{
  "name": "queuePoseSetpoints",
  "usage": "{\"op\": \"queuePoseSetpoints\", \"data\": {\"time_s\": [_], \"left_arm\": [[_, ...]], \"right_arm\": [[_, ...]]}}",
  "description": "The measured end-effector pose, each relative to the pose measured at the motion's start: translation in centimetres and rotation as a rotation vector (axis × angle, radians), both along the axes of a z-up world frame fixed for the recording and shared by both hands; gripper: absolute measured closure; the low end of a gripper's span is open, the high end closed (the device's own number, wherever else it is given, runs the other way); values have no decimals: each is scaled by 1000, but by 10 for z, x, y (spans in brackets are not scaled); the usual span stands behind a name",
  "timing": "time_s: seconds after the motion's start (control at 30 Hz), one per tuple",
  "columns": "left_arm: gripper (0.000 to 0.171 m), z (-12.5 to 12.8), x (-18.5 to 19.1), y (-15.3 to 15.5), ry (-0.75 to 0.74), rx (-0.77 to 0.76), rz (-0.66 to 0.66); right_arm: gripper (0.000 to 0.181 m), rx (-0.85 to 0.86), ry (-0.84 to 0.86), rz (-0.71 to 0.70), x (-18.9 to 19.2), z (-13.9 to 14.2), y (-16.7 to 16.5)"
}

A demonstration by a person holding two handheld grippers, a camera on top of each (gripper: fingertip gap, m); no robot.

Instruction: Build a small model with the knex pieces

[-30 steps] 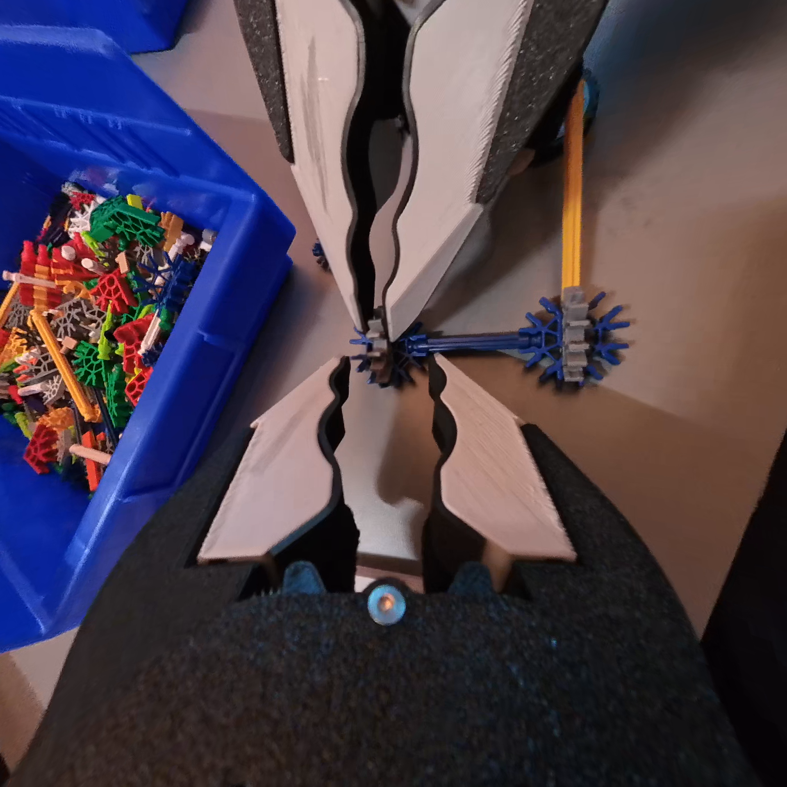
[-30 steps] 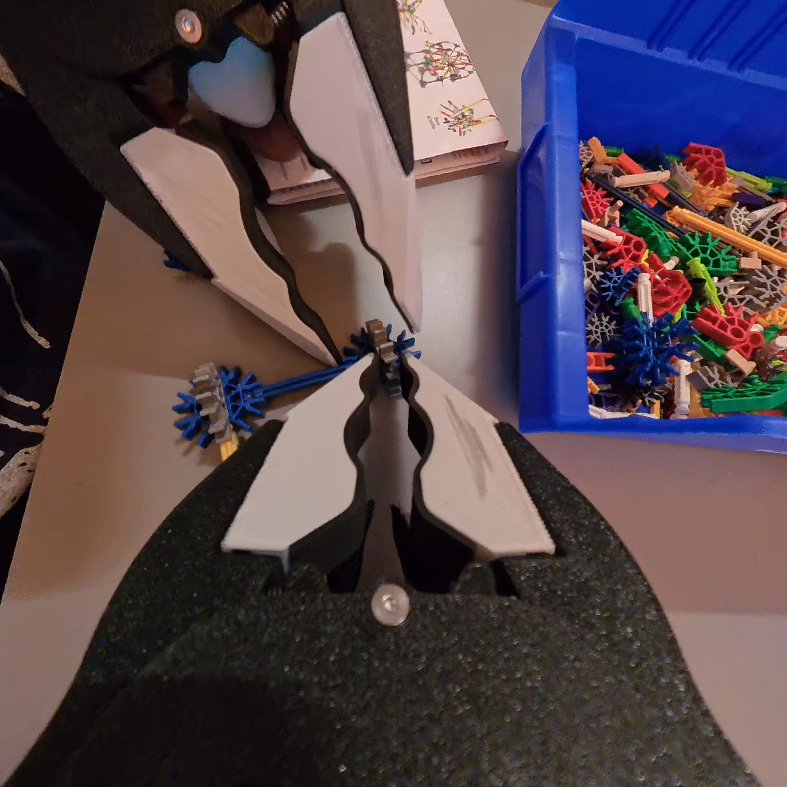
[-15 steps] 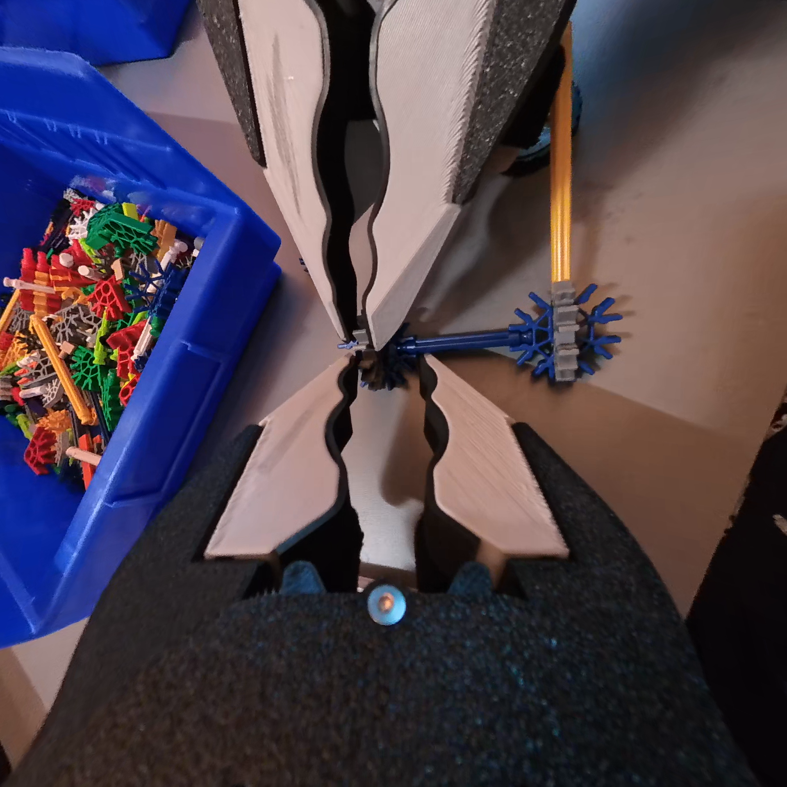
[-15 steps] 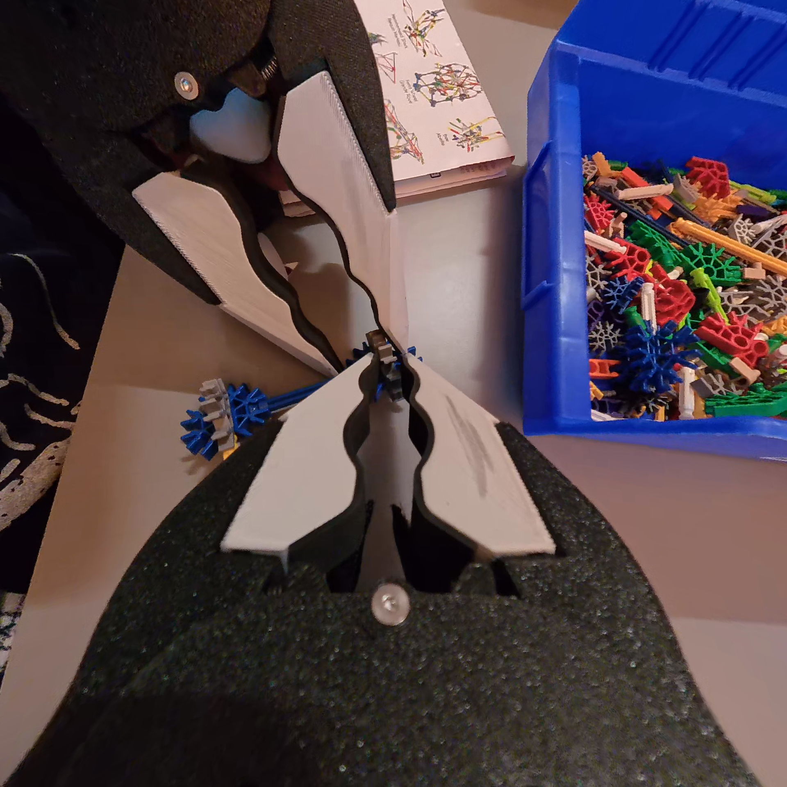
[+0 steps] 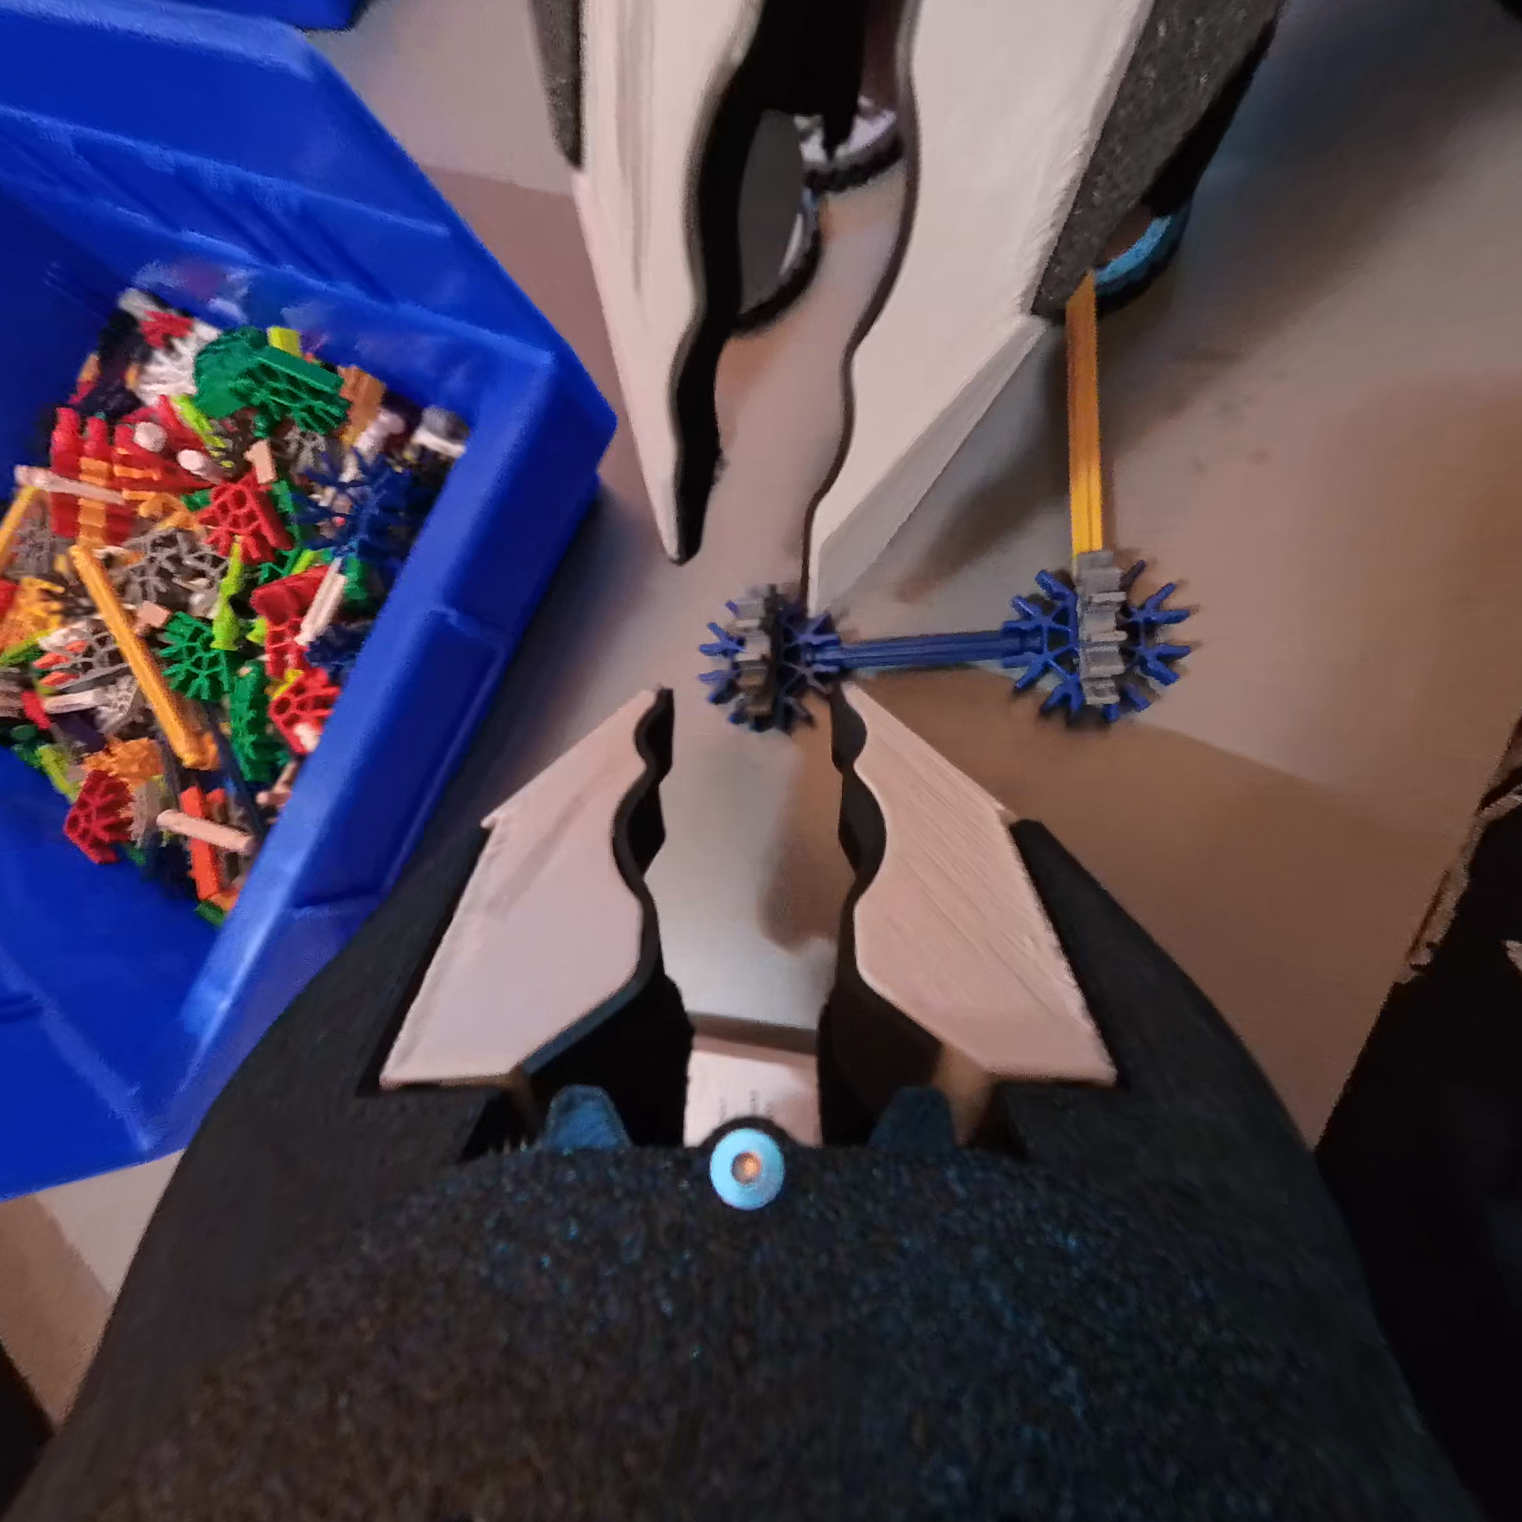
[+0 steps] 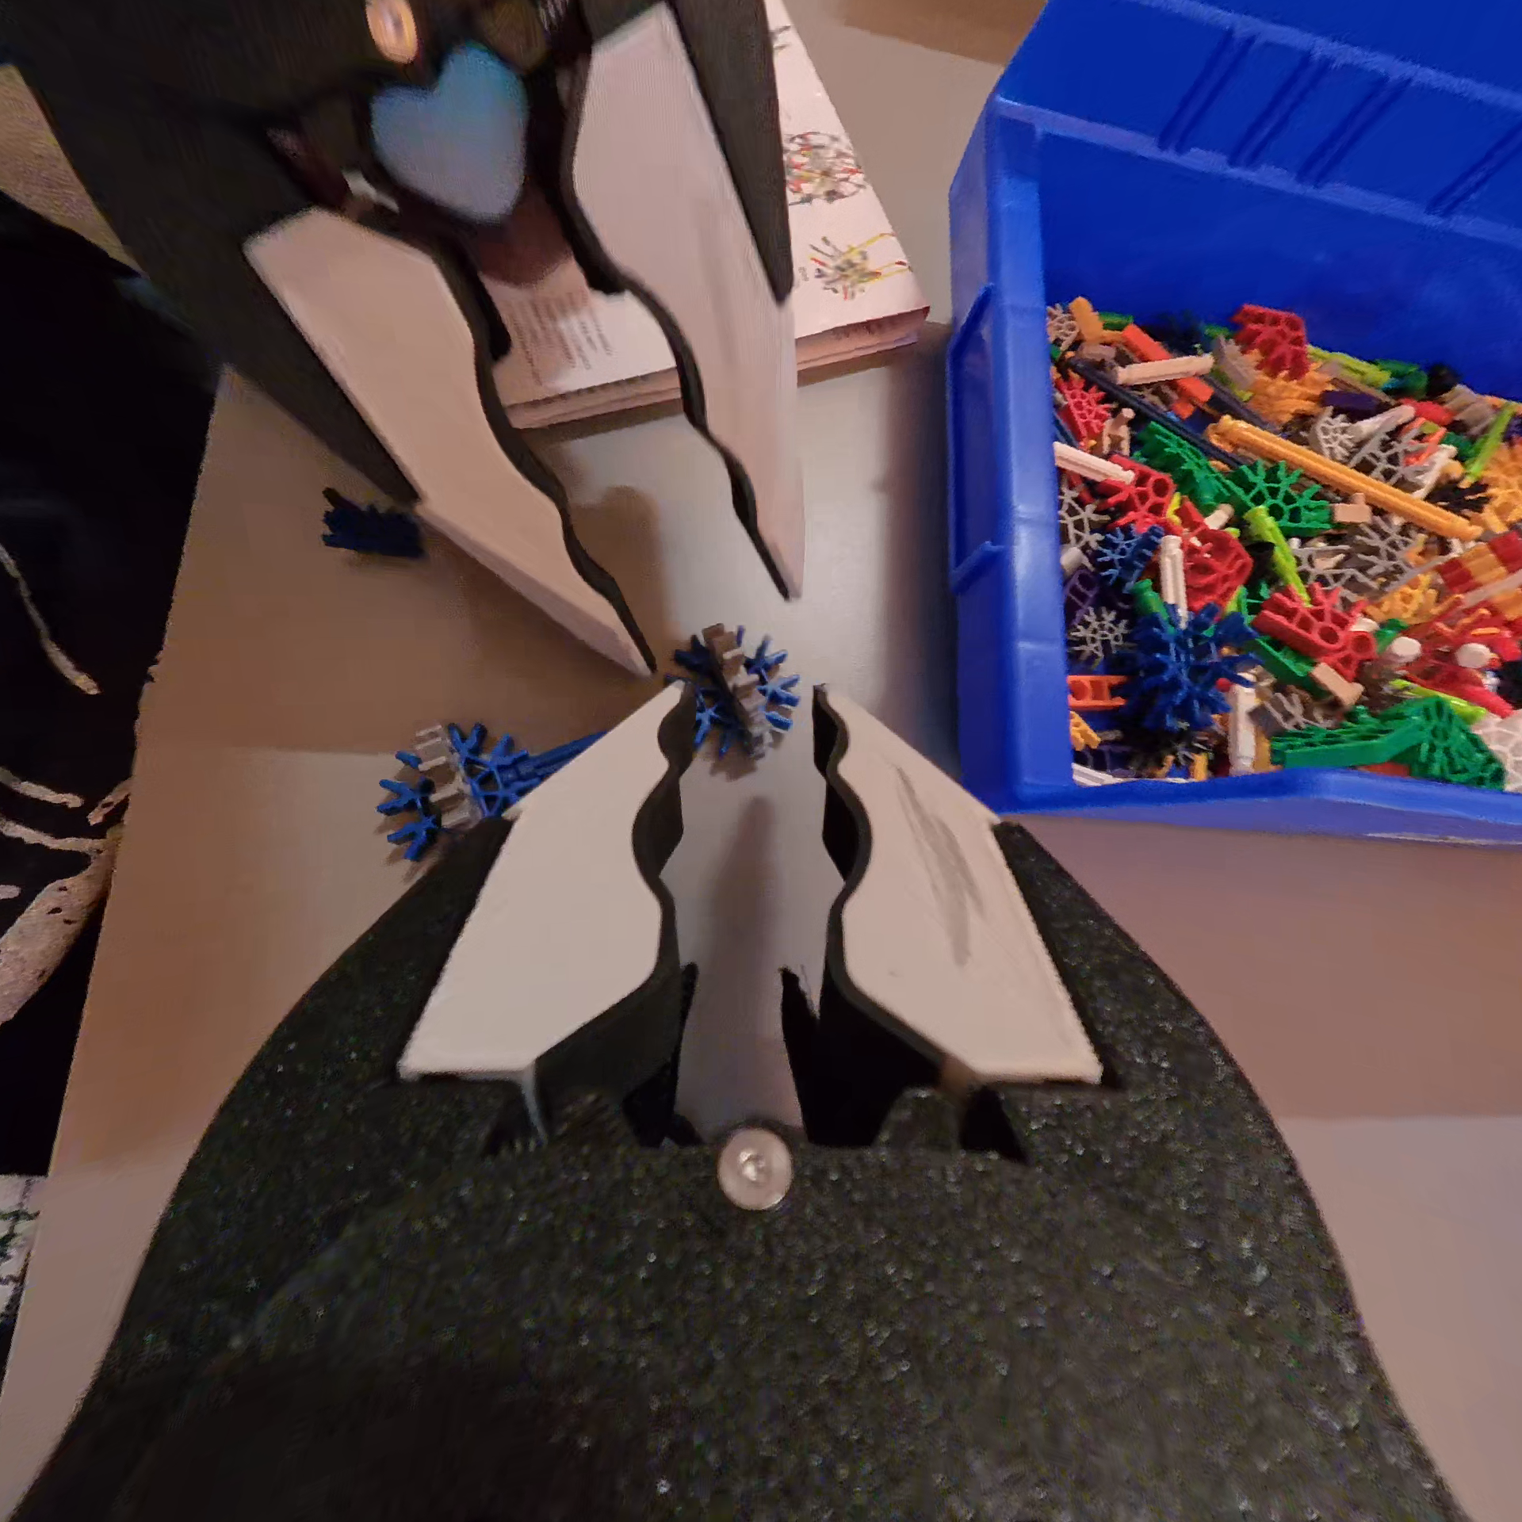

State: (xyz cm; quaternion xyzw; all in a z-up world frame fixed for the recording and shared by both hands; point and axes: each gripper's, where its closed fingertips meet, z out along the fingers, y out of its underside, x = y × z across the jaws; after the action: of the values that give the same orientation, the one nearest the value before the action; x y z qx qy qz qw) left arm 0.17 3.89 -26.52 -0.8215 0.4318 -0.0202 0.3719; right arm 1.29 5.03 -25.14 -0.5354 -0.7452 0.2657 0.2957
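A small build lies on the tan table (image 5: 1285, 461). It is a blue-and-grey snowflake connector (image 5: 766, 655) joined by a blue rod (image 5: 922, 651) to a second such connector (image 5: 1095, 638), with a yellow rod (image 5: 1083, 428) running away from that. My left gripper (image 5: 749, 704) is open, its tips just short of the first connector. My right gripper (image 6: 748, 696) is open with that connector (image 6: 737, 692) between its tips. The two grippers face each other across it. The second connector (image 6: 449, 778) is partly hidden behind my right gripper.
A blue bin (image 5: 371, 824) full of mixed coloured building pieces stands beside the build; it also shows in the right wrist view (image 6: 1005, 576). A printed booklet (image 6: 832, 247) lies behind the left gripper. A loose blue piece (image 6: 371, 527) sits near the table's edge. From the right gripper's tips to the yellow rod (image 5: 1083, 428) is close to 7 cm.
My right gripper was shut on the first connector and has opened, letting it go. My left gripper stayed open and drew back a little. The build now rests on the table.
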Motion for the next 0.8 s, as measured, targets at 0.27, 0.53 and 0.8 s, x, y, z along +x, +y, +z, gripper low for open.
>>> {"op": "queuePoseSetpoints", "data": {"time_s": [0.27,0.53,0.8], "left_arm": [[138,83,-61,49,10,146,108],[145,92,-84,142,136,46,149],[142,53,-92,194,221,-135,184]], "right_arm": [[154,34,35,-99,1,15,18],[154,30,86,-185,5,30,34],[162,11,158,-295,11,49,52]]}}
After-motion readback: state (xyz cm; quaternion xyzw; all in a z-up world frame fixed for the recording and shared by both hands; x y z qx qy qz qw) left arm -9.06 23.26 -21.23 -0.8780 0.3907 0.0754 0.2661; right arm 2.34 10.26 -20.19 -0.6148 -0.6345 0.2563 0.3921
